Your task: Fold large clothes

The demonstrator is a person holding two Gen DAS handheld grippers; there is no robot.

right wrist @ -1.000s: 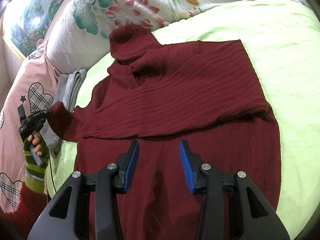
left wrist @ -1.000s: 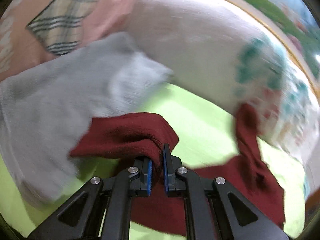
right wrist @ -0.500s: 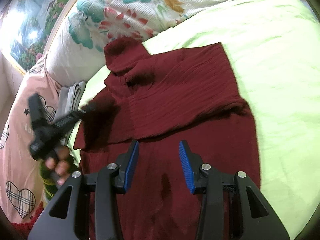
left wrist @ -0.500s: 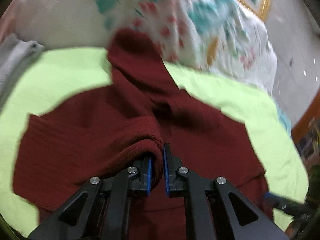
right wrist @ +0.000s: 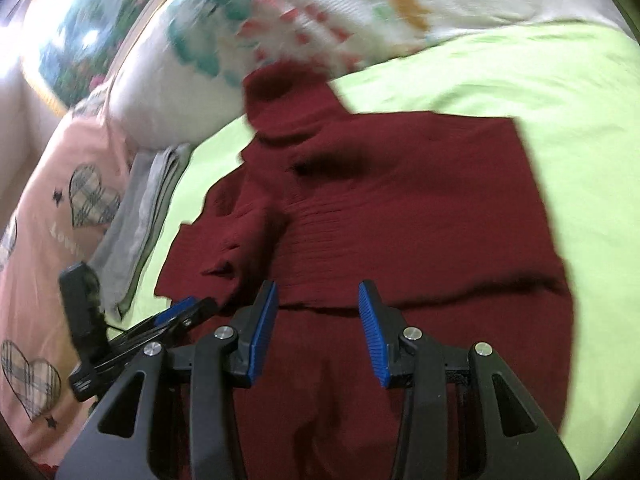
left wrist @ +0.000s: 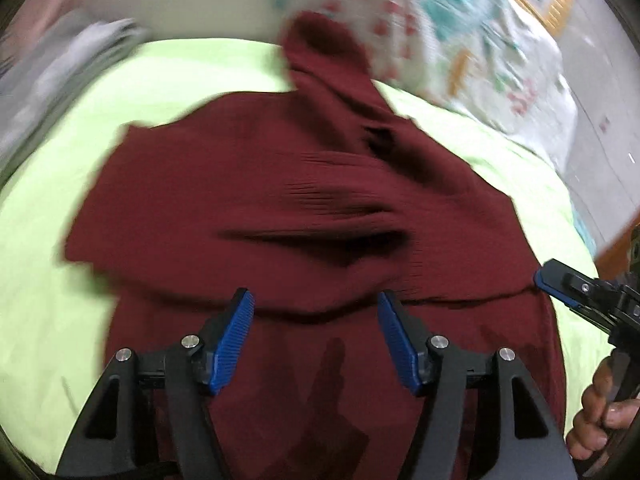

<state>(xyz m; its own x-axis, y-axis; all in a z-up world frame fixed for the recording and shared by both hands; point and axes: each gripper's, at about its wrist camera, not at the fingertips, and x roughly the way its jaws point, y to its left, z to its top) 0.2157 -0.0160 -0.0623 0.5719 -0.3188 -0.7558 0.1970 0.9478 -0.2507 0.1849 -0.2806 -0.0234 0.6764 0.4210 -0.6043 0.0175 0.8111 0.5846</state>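
Note:
A dark red ribbed turtleneck sweater (left wrist: 304, 208) lies flat on the green bed sheet (left wrist: 48, 280), collar toward the pillows. Both sleeves are folded across its chest. My left gripper (left wrist: 314, 300) hovers above the sweater's middle. Its jaws are opening, and nothing is between the blue pads (left wrist: 232, 344). The right wrist view shows the same sweater (right wrist: 420, 208), with my right gripper (right wrist: 319, 292) open and empty above its lower half. There the left gripper (right wrist: 192, 310) sits just left of the folded sleeve. The right gripper (left wrist: 554, 290), held by a hand (left wrist: 600, 412), shows at the sweater's right edge.
A floral pillow (right wrist: 320, 20) lies against the sweater's collar. A folded grey cloth (right wrist: 140, 216) and a pink quilt with plaid hearts (right wrist: 60, 200) lie to the left. Bare green sheet (right wrist: 560, 100) stretches to the right of the sweater.
My left gripper carried the sleeve from beside the grey cloth across onto the sweater's chest, then opened and let it go. The right gripper stayed open and shifted only a little.

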